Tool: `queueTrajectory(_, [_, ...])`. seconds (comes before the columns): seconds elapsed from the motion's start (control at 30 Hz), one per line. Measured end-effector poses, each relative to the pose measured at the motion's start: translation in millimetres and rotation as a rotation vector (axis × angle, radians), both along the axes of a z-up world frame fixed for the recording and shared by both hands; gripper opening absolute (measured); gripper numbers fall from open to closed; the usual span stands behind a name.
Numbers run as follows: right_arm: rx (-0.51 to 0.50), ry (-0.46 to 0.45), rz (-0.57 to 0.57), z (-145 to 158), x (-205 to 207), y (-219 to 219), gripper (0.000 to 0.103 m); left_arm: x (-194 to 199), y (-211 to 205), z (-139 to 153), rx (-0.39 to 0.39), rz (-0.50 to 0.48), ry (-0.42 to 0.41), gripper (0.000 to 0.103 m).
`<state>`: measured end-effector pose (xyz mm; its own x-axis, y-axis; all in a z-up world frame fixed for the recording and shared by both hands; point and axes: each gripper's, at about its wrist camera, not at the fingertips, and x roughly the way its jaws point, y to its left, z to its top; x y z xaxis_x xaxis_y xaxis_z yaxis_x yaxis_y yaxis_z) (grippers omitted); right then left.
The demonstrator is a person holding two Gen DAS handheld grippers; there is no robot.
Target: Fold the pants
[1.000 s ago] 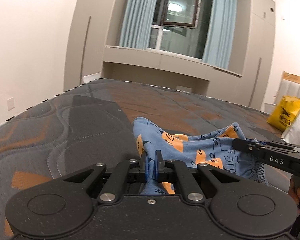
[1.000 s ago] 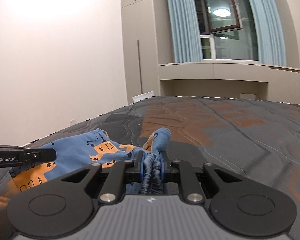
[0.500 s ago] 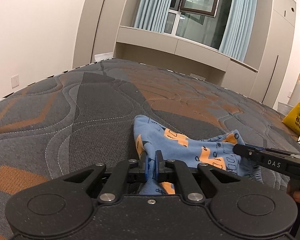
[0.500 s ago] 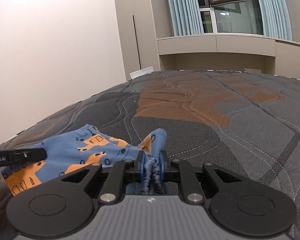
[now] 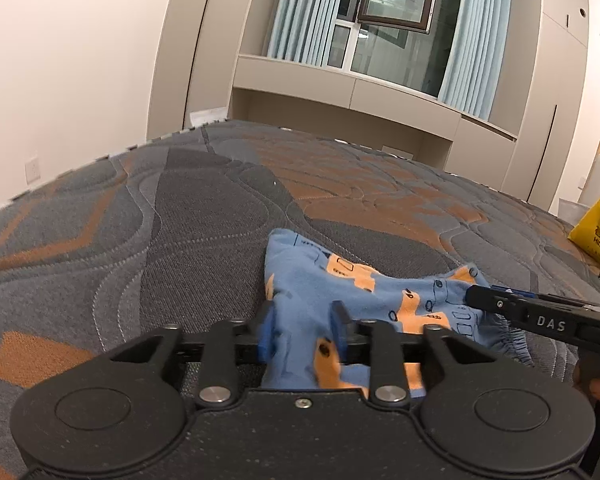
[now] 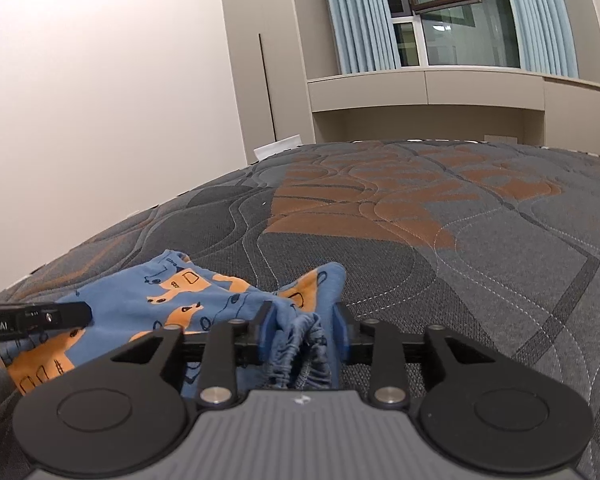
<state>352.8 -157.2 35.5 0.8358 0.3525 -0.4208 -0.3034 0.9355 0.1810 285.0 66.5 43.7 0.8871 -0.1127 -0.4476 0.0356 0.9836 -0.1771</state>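
The blue pants with orange prints [image 5: 364, 292] lie bunched on the quilted grey and orange mattress [image 5: 180, 220]. My left gripper [image 5: 303, 330] is open, its pads apart on either side of the blue cloth. My right gripper [image 6: 303, 330] is also open, with the gathered waistband [image 6: 296, 356] lying loose between its fingers. In the left wrist view the right gripper's finger [image 5: 540, 318] rests at the cloth's right end. In the right wrist view the left gripper's finger [image 6: 40, 318] lies over the cloth's left end, and the pants [image 6: 168, 296] spread to the left.
A yellow bag [image 5: 598, 232] stands at the bed's right side. Beige cabinets and a window with blue curtains [image 6: 360, 16] lie beyond the far edge of the mattress. The white wall is to the left.
Both grippers were shut on the pants in the earlier frames and have opened. The cloth has dropped onto the mattress between the fingers.
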Motion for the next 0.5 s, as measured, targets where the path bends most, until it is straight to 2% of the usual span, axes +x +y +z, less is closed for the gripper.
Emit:
queueTrajectory(0.03, [0.008, 0.000, -0.004, 0.5, -1.7, -1.4, 0.053, -3.6, -1.2, 2.6, 0.010, 0.007, -0.015, 0.044])
queueTrajectory(0.1, [0.019, -0.006, -0.005, 2.6, -7.6, -3.4, 0.059, -12.8, -4.0, 8.4, 0.019, 0.016, -0.042, 0.051])
queueTrajectory(0.17, [0.019, -0.013, -0.005, 6.2, -15.5, -3.8, 0.069, -23.7, -4.8, 13.3, 0.019, 0.024, -0.058, 0.065])
queueTrajectory(0.2, [0.019, -0.019, -0.007, 8.6, -21.5, -3.7, 0.072, -30.0, -5.3, 15.3, 0.019, 0.033, -0.064, 0.068])
queueTrajectory(0.27, [0.018, -0.034, -0.005, 14.2, -35.6, -3.3, 0.084, -46.7, -6.0, 19.1, 0.019, 0.060, -0.075, 0.079])
queueTrajectory(0.37, [0.015, -0.070, -0.002, 24.5, -64.6, -2.2, 0.095, -72.1, -7.2, 21.7, 0.017, 0.073, -0.081, 0.085])
queueTrajectory(0.5, [0.029, -0.109, -0.001, 35.5, -110.9, -4.5, 0.103, -107.3, -10.1, 17.8, 0.036, 0.064, -0.054, 0.087])
